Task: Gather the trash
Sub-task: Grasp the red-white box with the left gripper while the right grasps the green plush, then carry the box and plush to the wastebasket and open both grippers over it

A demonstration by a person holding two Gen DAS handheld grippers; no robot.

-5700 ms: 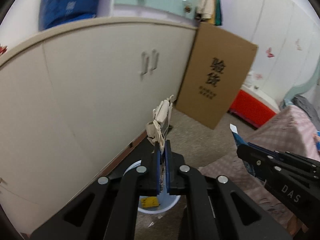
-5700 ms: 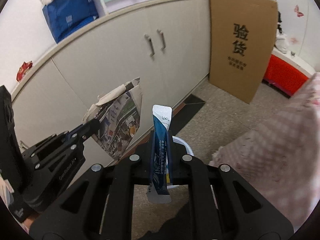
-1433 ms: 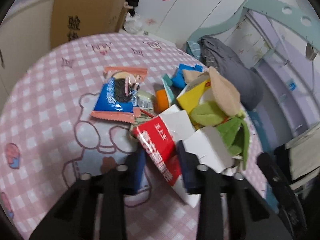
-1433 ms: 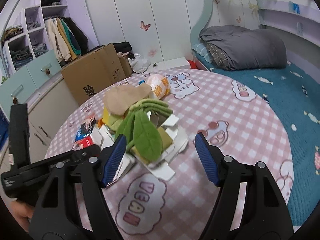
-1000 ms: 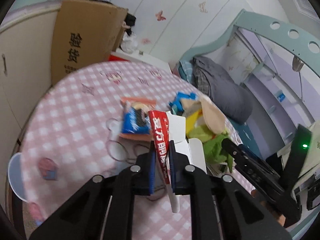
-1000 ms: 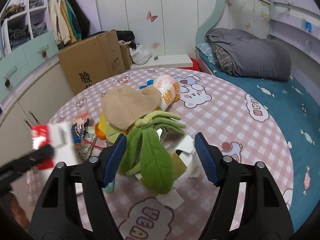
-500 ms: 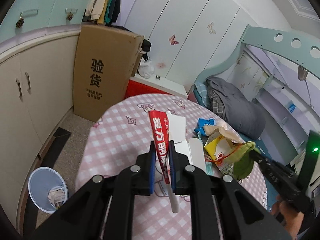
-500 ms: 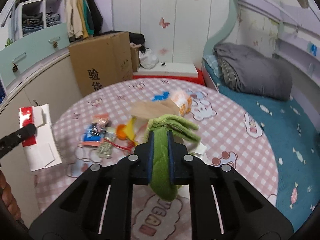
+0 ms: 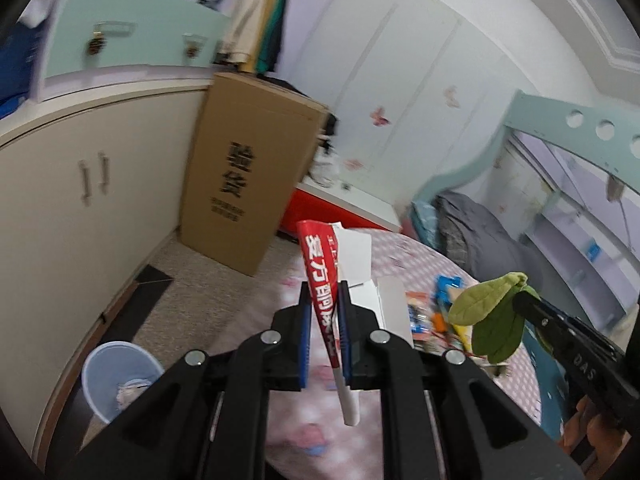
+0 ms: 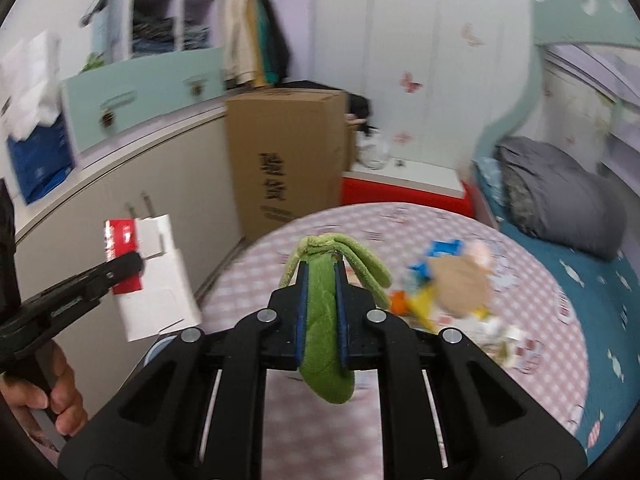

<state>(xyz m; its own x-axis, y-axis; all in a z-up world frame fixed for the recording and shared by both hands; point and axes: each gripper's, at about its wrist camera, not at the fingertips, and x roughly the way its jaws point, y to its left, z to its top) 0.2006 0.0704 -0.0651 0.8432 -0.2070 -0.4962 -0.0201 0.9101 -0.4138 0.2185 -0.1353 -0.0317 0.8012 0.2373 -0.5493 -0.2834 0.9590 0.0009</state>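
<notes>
My left gripper point(image 9: 323, 292) is shut on a flattened red and white carton point(image 9: 320, 276) and holds it in the air above the edge of the pink checked table point(image 9: 404, 256). The carton also shows in the right wrist view point(image 10: 154, 276). My right gripper point(image 10: 320, 268) is shut on a green plush leaf piece point(image 10: 323, 320), lifted above the table point(image 10: 540, 280). It also shows in the left wrist view point(image 9: 486, 320). A light blue trash bin point(image 9: 120, 376) stands on the floor, below and left of the left gripper.
Several wrappers and scraps point(image 10: 448, 280) lie in a pile on the table. A tall cardboard box point(image 9: 248, 176) leans against the white cabinets point(image 9: 80, 208). A red and white box point(image 10: 404, 188) and a bed with a grey blanket point(image 10: 560, 196) stand beyond the table.
Both grippers have swung left, away from the pile and toward the cabinets and the bin, each carrying its piece. The bin is now closer in the left wrist view.
</notes>
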